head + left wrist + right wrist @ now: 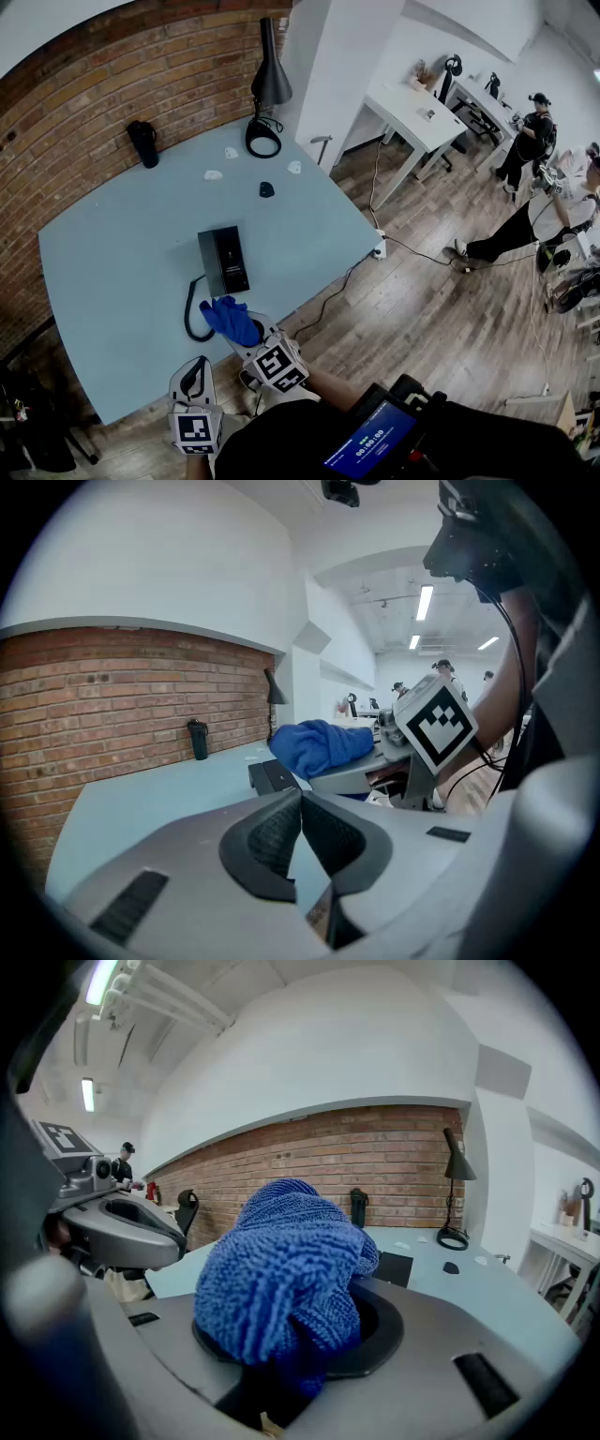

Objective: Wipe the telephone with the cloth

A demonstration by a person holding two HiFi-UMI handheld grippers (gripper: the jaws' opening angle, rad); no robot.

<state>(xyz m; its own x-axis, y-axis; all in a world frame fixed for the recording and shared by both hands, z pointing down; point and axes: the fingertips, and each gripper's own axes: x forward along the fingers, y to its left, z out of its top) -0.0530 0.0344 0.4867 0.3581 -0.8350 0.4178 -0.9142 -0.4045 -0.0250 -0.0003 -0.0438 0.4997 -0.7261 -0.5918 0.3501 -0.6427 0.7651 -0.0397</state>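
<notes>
Judging from the layout, I'd say the grasp is done and the wiping itself is left: my right tongs are clamped on the bunched, nubbly blue terry cloth, and the boxy, smooth black telephone lies just ahead of them on the matte pale-blue desk. My left tongs are pressed together, empty, alongside.

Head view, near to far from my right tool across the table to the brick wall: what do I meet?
right tool → blue cloth in its grip → telephone → small black object → lamp
</notes>
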